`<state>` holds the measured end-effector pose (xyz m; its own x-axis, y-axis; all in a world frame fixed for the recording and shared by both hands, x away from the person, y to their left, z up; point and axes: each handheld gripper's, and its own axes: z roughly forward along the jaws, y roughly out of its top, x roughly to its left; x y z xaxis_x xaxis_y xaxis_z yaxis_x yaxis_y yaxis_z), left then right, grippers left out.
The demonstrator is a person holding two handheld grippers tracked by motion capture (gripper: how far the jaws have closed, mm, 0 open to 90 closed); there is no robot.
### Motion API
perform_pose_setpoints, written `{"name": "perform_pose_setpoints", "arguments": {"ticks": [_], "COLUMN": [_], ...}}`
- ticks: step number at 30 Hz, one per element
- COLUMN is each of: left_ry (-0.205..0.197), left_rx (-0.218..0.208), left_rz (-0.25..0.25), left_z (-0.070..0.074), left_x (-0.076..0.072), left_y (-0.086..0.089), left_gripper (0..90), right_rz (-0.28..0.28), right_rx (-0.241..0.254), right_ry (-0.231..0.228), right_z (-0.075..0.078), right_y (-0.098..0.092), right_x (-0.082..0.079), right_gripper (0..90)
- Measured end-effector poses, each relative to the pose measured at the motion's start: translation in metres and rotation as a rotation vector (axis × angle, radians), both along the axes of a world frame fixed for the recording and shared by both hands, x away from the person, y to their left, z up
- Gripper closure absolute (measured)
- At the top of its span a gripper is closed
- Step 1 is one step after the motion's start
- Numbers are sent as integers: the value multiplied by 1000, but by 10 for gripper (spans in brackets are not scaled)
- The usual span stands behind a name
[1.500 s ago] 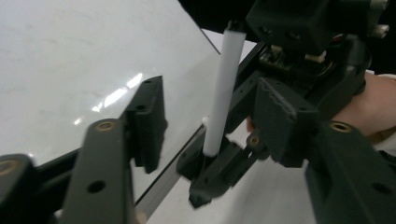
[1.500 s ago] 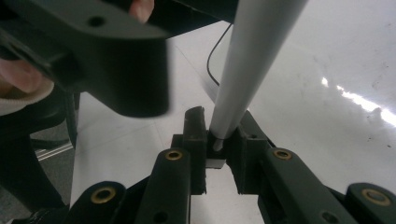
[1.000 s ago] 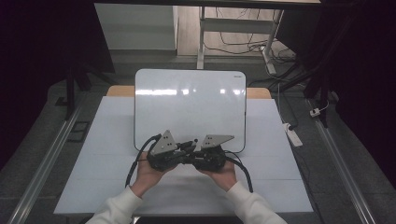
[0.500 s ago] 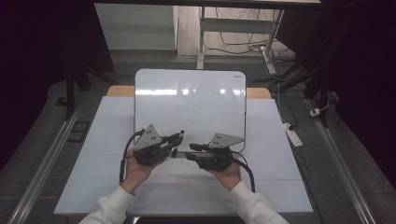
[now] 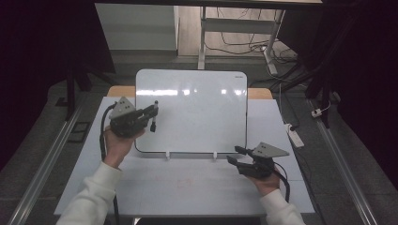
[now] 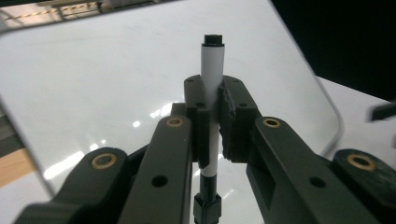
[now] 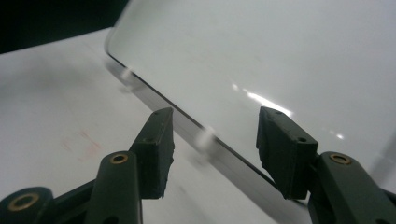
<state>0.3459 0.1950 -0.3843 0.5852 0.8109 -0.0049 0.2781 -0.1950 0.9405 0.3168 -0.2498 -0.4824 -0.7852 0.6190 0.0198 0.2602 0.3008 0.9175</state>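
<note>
A white marker [image 5: 153, 123] with black ends hangs upright over the left edge of a whiteboard [image 5: 192, 112] that lies on the table. My left gripper [image 5: 152, 111] is shut on the marker. In the left gripper view the pads [image 6: 236, 121] press the marker's white barrel [image 6: 212, 60] from both sides, with the whiteboard [image 6: 93, 84] behind. My right gripper [image 5: 233, 154] hovers by the board's front right corner. Its jaws have just been opening, and in the right gripper view my right gripper [image 7: 217, 140] has nothing between its pads, only the whiteboard's edge [image 7: 280, 56] beyond.
The whiteboard rests on two small white supports [image 5: 167, 153] along its front edge, on a pale table [image 5: 187, 187]. A white power strip [image 5: 292, 133] lies on the floor to the right. Metal rails [image 5: 42, 164] run along both sides of the table.
The two grippers, which met at the middle front of the board, have parted. The left one moved left and up with the marker. The right one moved right and opened.
</note>
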Motion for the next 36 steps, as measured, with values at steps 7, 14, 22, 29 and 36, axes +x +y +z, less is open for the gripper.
{"name": "perform_pose_setpoints", "arguments": {"ticks": [7,14,22,29,36], "left_ry": [40,112,187,200,186], "left_rx": [54,88,161,186,245], "left_rz": [82,138,174,200,219], "left_z": [18,24,26,21,14], "left_x": [32,65,100,115,121], "left_y": [15,21,15,8,-1], "left_gripper": [814,813,811,807,797], "right_rz": [-84,-117,-116,-119,-117], "right_rx": [-11,-3,-21,-22,-30], "right_ry": [0,11,12,13,16], "right_z": [-4,-7,-9,-9,-11], "right_y": [-33,-44,-43,-44,-43], "right_x": [-5,-3,-2,-1,0], "right_gripper": [462,462,463,463,463]}}
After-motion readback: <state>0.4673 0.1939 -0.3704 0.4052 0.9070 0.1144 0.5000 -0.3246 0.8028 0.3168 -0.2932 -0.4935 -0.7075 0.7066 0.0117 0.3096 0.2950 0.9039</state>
